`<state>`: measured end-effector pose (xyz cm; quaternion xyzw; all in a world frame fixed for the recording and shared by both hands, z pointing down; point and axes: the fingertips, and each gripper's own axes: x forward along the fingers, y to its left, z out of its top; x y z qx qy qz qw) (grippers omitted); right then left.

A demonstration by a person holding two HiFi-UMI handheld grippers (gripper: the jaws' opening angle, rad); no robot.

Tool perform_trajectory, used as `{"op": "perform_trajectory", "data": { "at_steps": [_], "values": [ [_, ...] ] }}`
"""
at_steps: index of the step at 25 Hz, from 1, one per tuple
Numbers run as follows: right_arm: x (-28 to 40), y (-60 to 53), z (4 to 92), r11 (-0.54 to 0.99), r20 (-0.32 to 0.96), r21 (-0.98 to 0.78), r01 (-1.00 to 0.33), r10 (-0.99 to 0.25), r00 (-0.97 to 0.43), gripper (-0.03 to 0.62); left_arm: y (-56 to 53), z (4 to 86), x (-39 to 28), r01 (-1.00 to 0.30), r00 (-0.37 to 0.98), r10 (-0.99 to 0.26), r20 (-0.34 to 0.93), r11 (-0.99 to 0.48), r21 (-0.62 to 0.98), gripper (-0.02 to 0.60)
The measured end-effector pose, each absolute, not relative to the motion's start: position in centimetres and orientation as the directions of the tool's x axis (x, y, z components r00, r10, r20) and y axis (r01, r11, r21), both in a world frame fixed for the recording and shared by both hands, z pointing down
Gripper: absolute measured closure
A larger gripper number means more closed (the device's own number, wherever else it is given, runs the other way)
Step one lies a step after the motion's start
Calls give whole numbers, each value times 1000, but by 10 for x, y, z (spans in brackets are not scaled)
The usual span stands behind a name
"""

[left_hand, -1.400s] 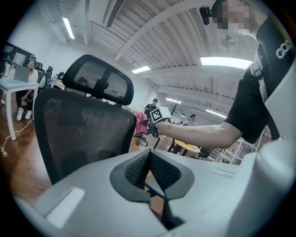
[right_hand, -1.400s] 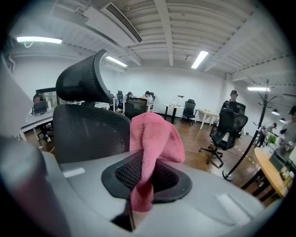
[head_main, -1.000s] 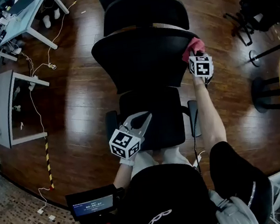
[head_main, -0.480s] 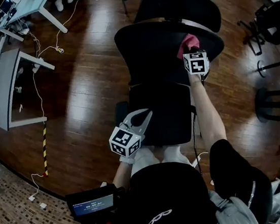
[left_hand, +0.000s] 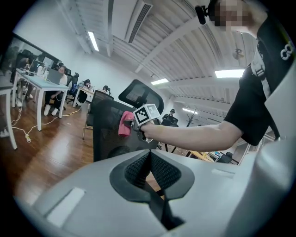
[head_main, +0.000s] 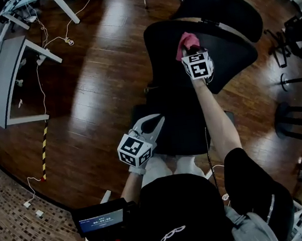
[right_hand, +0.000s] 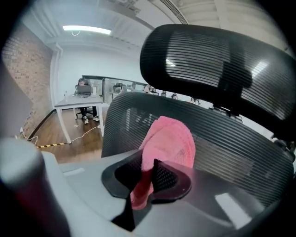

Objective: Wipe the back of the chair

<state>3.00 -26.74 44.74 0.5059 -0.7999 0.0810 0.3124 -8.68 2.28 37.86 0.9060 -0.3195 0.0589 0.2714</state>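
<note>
Leftward along the upper backrest (head_main: pixel 168 60) is where the pink cloth (head_main: pixel 185 41) has travelled over the last second: it was at the right edge of the chair back then, and now it lies nearer the middle of the black mesh, just below the headrest (head_main: pixel 224 8). The chair also sits at a more turned angle in the head view than before. The right claw (head_main: pixel 190 50) is closed on a fold of the cloth. In the right gripper view, the bunched pink cloth (right_hand: pixel 169 139) rises from between the pads of that claw (right_hand: pixel 147 172) and presses against the ribbed mesh of the backrest (right_hand: pixel 240 152), with the headrest (right_hand: pixel 217 60) above it. The left claw (head_main: pixel 150 125) hangs low over the front of the seat (head_main: pixel 183 132), well apart from the wiping. In its own view the left claw (left_hand: pixel 149 163) has its jaws together with nothing between them. Wooden floor (head_main: pixel 93 97) surrounds the chair. The wiping stroke looks to be under way, with only the top band of the back covered. The next move probably calls for steady pressure while carrying the cloth on toward the left edge, then working down in lower bands. Since the chair seems free to swivel, a hard push could turn it away.
</note>
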Motion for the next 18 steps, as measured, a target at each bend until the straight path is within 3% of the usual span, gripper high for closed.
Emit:
{"op": "perform_trajectory", "data": {
  "at_steps": [18],
  "values": [
    [-125, -254, 462, 700, 579, 148, -698, -634, -513, 554, 25, 388, -133, -640, 762, -581, 286, -609, 469, 591]
  ]
}}
